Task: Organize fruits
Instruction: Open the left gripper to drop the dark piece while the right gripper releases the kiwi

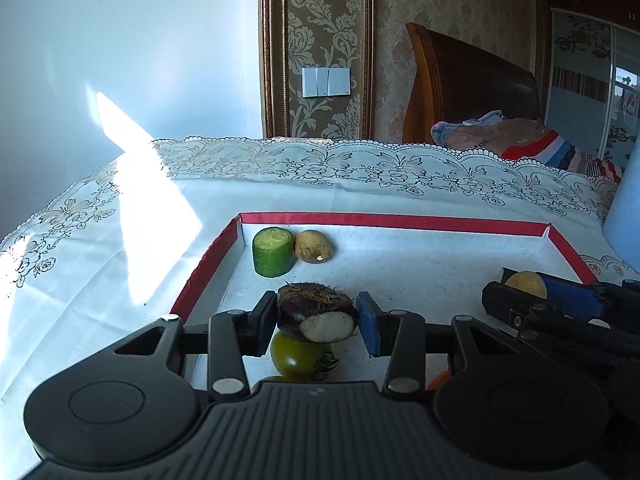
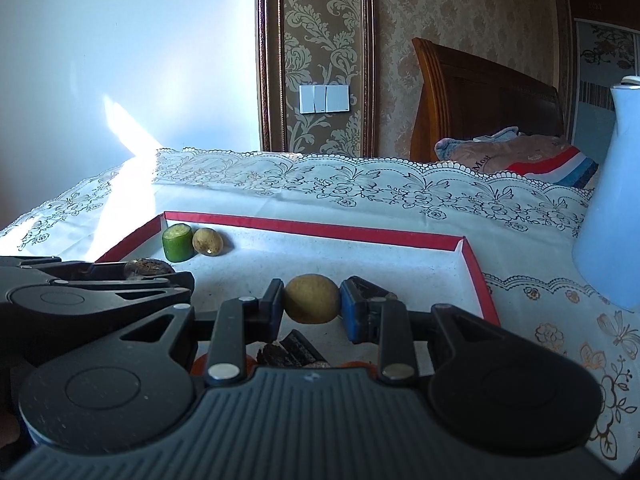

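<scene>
A dark, hairy taro piece (image 1: 318,312) is gripped by the left gripper (image 1: 318,318) at lower centre, above a green tomato (image 1: 296,356). A round yellowish fruit (image 2: 312,298) is clamped by the right gripper (image 2: 312,300) over the red-rimmed tray (image 2: 320,230).

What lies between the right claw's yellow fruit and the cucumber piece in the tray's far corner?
In the right wrist view, only bare tray floor lies between yellow fruit and cucumber piece; a second yellow fruit sits beside the cucumber piece.

red-rimmed white tray (image 1: 400,222), green cucumber piece (image 1: 273,251), white floral lace tablecloth (image 1: 320,168), gold damask wallpaper (image 1: 324,40)
</scene>
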`<move>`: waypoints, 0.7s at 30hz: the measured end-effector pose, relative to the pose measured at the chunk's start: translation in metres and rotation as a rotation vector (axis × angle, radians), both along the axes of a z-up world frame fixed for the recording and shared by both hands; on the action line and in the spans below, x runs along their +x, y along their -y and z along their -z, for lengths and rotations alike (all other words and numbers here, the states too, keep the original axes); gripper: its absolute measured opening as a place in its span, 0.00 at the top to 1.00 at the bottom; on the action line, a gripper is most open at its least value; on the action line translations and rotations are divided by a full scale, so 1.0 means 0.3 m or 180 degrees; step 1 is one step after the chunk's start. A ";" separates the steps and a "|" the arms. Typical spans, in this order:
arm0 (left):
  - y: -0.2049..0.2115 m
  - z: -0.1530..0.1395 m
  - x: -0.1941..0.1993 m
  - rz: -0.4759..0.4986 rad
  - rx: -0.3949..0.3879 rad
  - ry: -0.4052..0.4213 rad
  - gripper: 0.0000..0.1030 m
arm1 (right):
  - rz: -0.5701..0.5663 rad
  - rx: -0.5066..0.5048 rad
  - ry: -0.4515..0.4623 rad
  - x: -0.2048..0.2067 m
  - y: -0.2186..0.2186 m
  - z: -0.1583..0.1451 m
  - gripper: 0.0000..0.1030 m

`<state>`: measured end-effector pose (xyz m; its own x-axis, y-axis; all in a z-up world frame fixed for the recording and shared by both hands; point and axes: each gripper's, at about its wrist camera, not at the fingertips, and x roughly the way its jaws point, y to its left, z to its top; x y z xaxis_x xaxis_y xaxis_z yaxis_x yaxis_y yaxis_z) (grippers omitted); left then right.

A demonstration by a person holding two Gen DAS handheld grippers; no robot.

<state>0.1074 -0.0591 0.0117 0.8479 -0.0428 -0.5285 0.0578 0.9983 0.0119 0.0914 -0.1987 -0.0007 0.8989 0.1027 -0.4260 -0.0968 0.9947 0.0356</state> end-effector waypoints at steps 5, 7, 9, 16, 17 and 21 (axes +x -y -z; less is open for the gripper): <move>0.003 0.002 0.012 0.0003 -0.0016 -0.0007 0.59 | 0.0007 -0.0019 0.0006 0.009 -0.005 0.013 0.72; 0.004 0.005 0.015 0.0004 -0.0010 -0.0004 0.59 | 0.0007 -0.0029 0.0016 0.012 -0.007 0.014 0.72; 0.008 0.006 0.019 0.0016 -0.0002 -0.0008 0.59 | 0.0003 -0.0032 0.0025 0.012 -0.009 0.016 0.72; 0.013 0.013 0.036 0.0037 0.0007 -0.0028 0.59 | 0.0027 -0.0025 0.0028 0.021 -0.005 0.022 0.72; 0.014 0.017 0.037 0.0030 0.0014 -0.0033 0.59 | 0.0029 -0.0022 0.0021 0.022 -0.006 0.025 0.72; 0.015 0.026 0.040 0.0008 0.0056 -0.0049 0.59 | 0.0027 -0.0014 -0.0003 0.025 -0.008 0.032 0.72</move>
<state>0.1194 -0.0636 0.0040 0.8396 -0.0354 -0.5421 0.0605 0.9978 0.0286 0.0988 -0.1965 -0.0103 0.8992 0.0933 -0.4274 -0.0884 0.9956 0.0314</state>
